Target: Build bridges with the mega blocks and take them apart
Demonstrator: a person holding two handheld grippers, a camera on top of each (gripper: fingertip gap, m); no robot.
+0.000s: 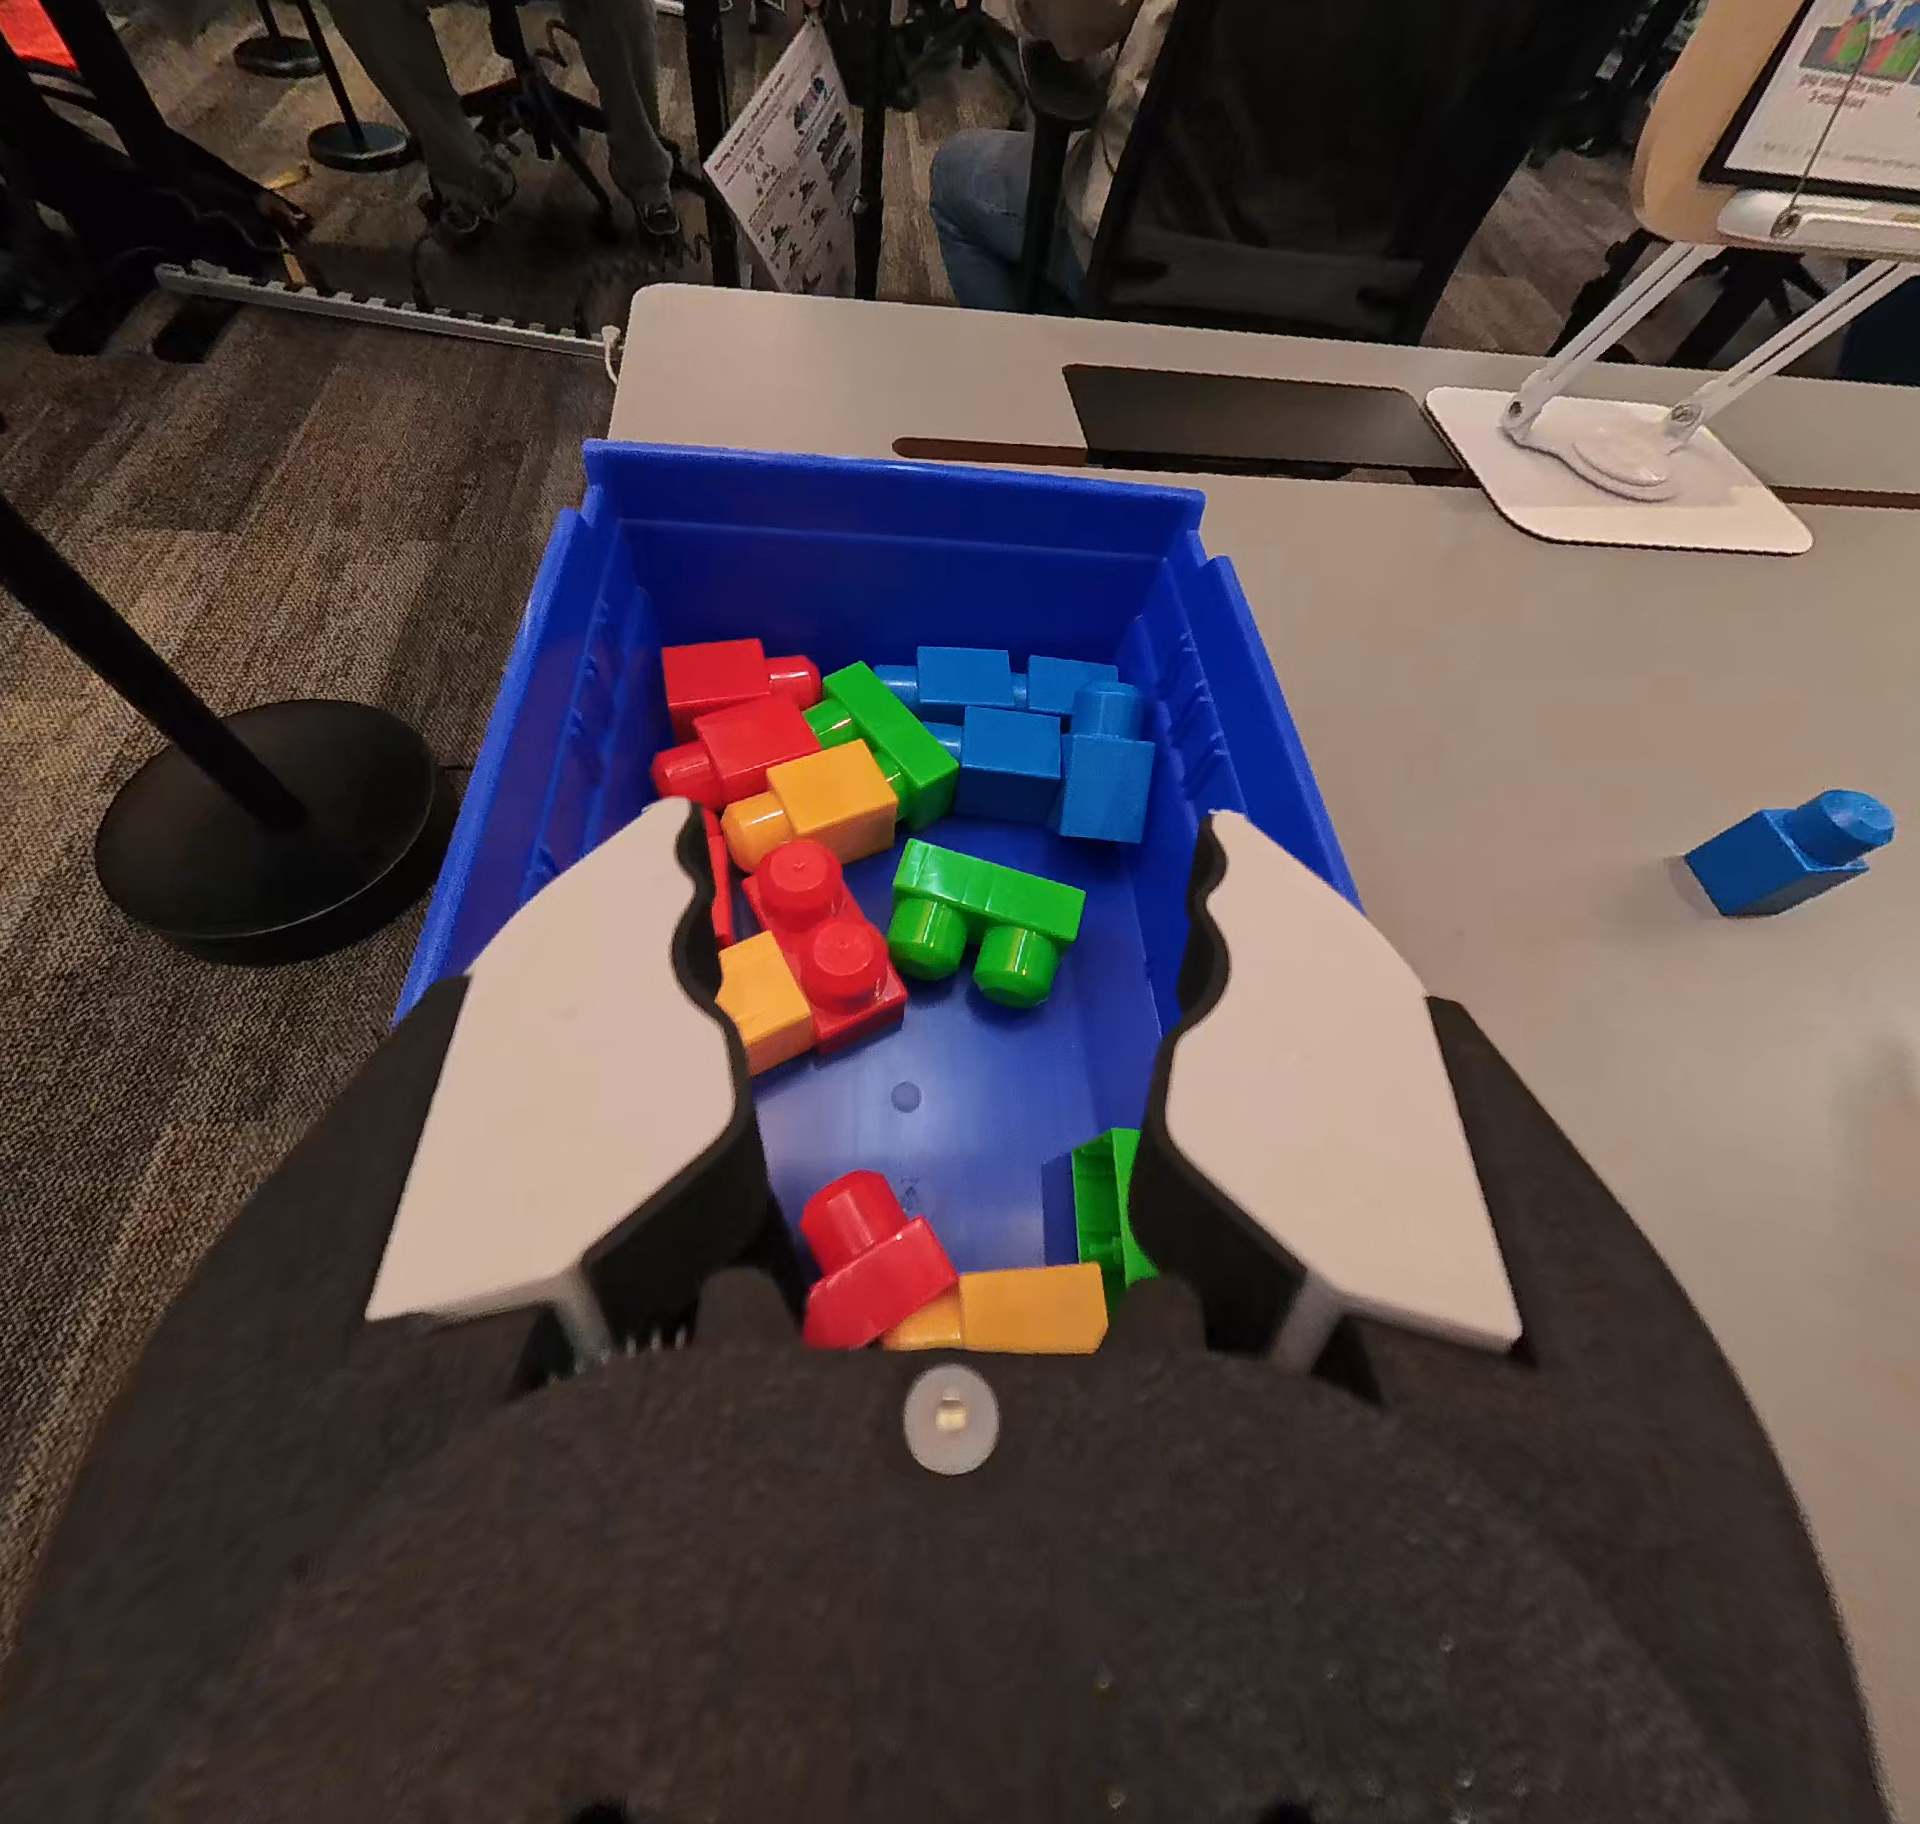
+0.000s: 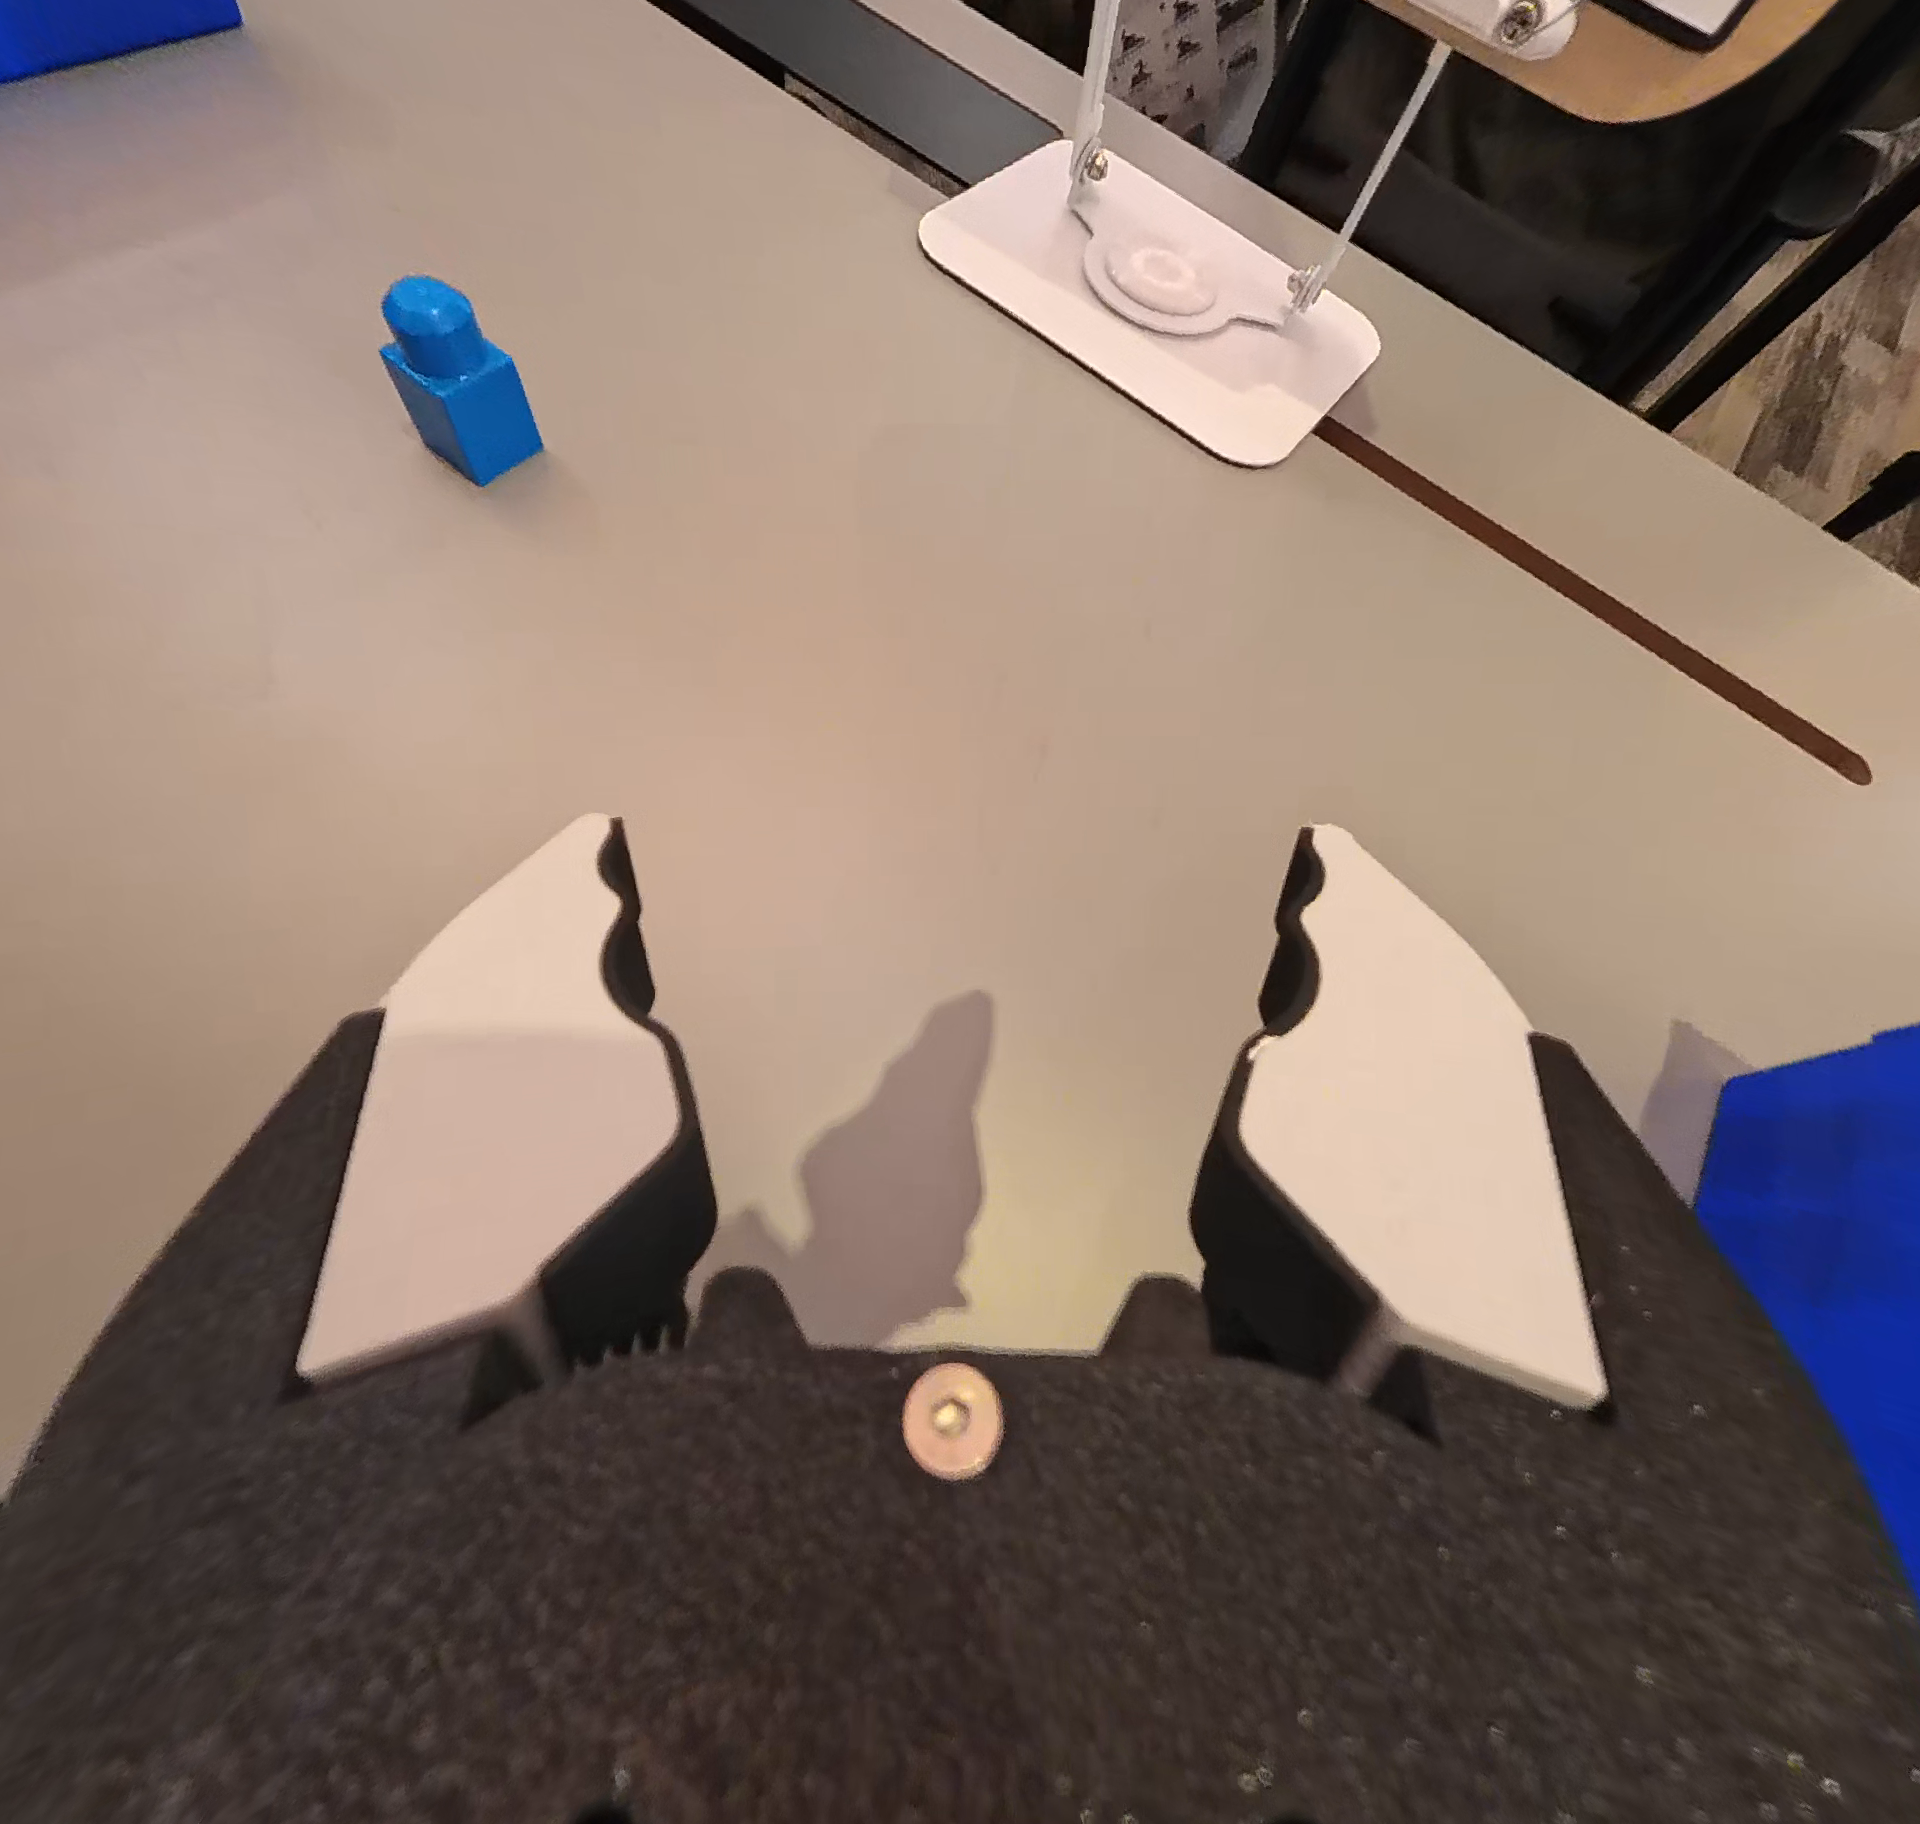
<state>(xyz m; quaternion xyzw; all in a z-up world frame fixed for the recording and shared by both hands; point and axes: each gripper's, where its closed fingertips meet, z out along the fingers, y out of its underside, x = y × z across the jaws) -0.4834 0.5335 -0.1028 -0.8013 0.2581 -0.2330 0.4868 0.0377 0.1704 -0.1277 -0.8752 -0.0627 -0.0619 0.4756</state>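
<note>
A blue bin (image 1: 894, 517) stands at the table's left edge and holds several red, orange, green and blue mega blocks, among them a green two-stud block (image 1: 982, 912) and a red two-stud block (image 1: 826, 943). My left gripper (image 1: 945, 829) is open and empty, held over the bin. A single blue one-stud block (image 1: 1782, 855) stands on the grey table to the right of the bin; it also shows in the right wrist view (image 2: 457, 382), upright. My right gripper (image 2: 961, 834) is open and empty above bare table, with that block ahead to its left.
A white stand base (image 2: 1153, 304) carrying a raised board sits at the table's far side next to a black plate (image 2: 831, 49). A blue bin corner (image 2: 1818, 1203) is at my right gripper's right. A stanchion base (image 1: 265, 829) stands on the carpet left of the table. Spacing between my two grippers at the tips: around 65 cm.
</note>
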